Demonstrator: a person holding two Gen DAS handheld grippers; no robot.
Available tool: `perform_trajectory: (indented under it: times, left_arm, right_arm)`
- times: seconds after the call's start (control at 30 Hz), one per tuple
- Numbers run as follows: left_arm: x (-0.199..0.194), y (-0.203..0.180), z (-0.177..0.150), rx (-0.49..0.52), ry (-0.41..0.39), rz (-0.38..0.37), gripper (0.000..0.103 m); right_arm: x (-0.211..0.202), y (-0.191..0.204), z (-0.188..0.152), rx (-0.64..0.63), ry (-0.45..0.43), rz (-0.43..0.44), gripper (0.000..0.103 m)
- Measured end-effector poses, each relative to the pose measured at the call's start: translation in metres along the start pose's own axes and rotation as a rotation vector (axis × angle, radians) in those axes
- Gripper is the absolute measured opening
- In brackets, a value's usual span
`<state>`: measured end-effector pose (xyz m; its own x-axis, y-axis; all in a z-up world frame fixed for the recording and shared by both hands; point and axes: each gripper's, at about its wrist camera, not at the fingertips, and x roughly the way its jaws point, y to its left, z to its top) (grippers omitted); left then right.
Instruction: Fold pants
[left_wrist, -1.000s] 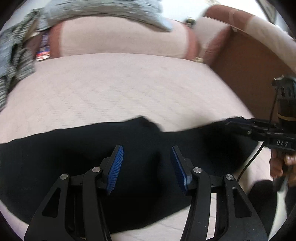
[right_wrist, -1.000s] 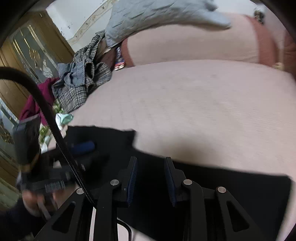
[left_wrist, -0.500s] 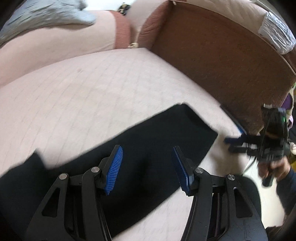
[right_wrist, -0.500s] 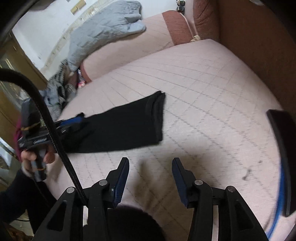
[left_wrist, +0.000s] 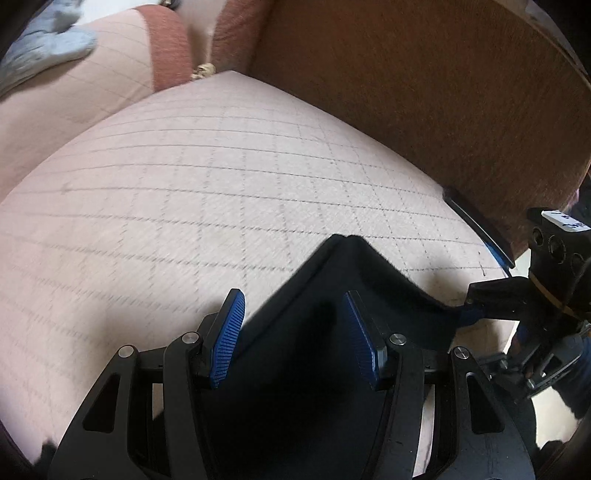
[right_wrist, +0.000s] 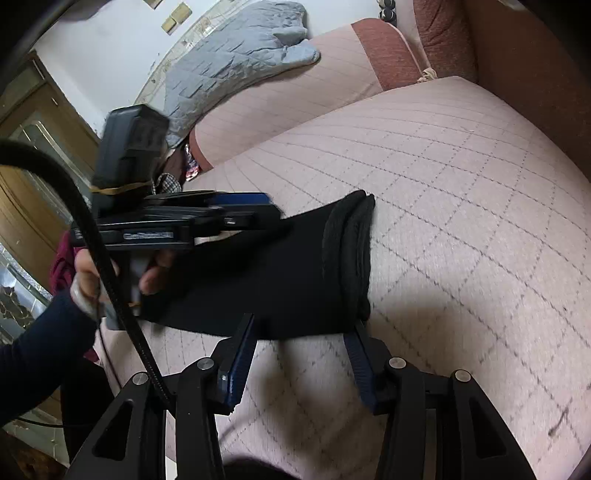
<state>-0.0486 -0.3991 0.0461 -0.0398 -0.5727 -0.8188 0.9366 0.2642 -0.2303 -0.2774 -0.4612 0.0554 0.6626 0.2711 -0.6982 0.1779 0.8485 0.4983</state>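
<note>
Left tool (right_wrist: 266, 212) held in a hand (right_wrist: 92, 273), pads parted above black pants (right_wrist: 295, 273), gripping nothing. Pants lying folded lengthwise on a pink quilted sofa seat (right_wrist: 461, 184). Right tool (right_wrist: 299, 354) just widened, open and empty, near the pants' front edge.

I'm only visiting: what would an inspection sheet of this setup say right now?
Surface: pink quilted mattress, smooth.
Job's things: black pants, folded into a strip, lying flat.
Clutter: grey blanket on the bolster; maroon garment at the side.
Tongs: left tongs open over the pants; right tongs open, jaws just been opening, nothing gripped, tips at the pants' edge.
Cables: black cable crossing the right view.
Surroundings: brown panel, wooden door.
</note>
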Motion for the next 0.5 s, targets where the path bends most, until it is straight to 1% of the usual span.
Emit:
perform_trajectory:
  times: [0.1, 0.2, 0.27, 0.33, 0.4, 0.47, 0.5]
  left_arm:
    - [0.014, -0.006, 0.008, 0.035, 0.018, -0.035, 0.055]
    - [0.031, -0.015, 0.016, 0.065, 0.047, -0.051, 0.055]
    - [0.039, -0.021, 0.02, 0.087, 0.048, -0.054, 0.055]
    - [0.041, -0.02, 0.022, 0.092, 0.043, -0.067, 0.059]
    - [0.044, -0.016, 0.026, 0.065, 0.043, -0.099, 0.062]
    - [0.048, -0.015, 0.029, 0.06, 0.043, -0.114, 0.065]
    - [0.049, -0.016, 0.03, 0.068, 0.045, -0.117, 0.068]
  right_arm:
    - [0.001, -0.002, 0.0, -0.006, -0.003, 0.015, 0.047]
    - [0.0, -0.003, -0.003, -0.013, -0.012, 0.034, 0.047]
    - [-0.003, -0.006, -0.007, -0.01, -0.02, 0.05, 0.047]
    - [-0.003, -0.006, -0.009, -0.006, -0.025, 0.058, 0.047]
    - [-0.002, -0.004, -0.011, -0.004, -0.029, 0.062, 0.047]
    - [-0.003, -0.005, -0.01, -0.006, -0.032, 0.067, 0.047]
    - [-0.003, -0.004, -0.01, -0.005, -0.033, 0.07, 0.047]
